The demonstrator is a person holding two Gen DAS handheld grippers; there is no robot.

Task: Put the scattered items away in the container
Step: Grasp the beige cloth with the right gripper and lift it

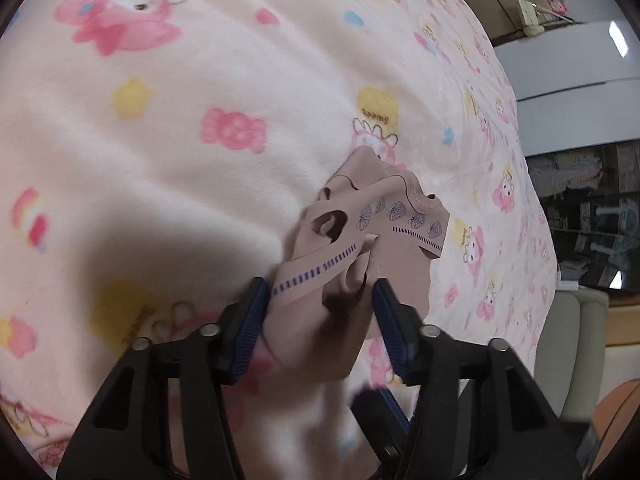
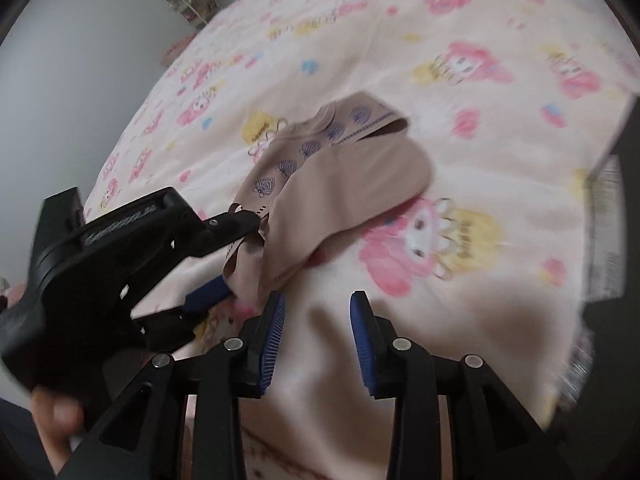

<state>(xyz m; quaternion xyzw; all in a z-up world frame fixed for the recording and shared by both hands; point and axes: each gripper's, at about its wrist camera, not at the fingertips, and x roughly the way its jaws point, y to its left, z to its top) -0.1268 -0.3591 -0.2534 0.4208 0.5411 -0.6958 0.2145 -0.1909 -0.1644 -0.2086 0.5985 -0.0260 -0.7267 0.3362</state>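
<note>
The beige shell-print garment (image 1: 360, 236) lies crumpled on the cartoon blanket (image 1: 180, 160), long axis running away from the half-open left gripper (image 1: 320, 300), whose fingers straddle its hidden near end; right gripper (image 2: 318, 308) half-open, empty

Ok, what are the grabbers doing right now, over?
Left gripper open around beige garment. Right gripper open, empty. Garment on pink blanket. No container seen.

Both tools share one build: the left gripper (image 1: 320, 300) and the right gripper (image 2: 318, 320) show glossy black plastic arms with triangular cut-outs, round silver rivets at the joints and ribbed blue pads (image 2: 274, 340). Embossed lettering, unreadable, runs along the left one's body.
</note>
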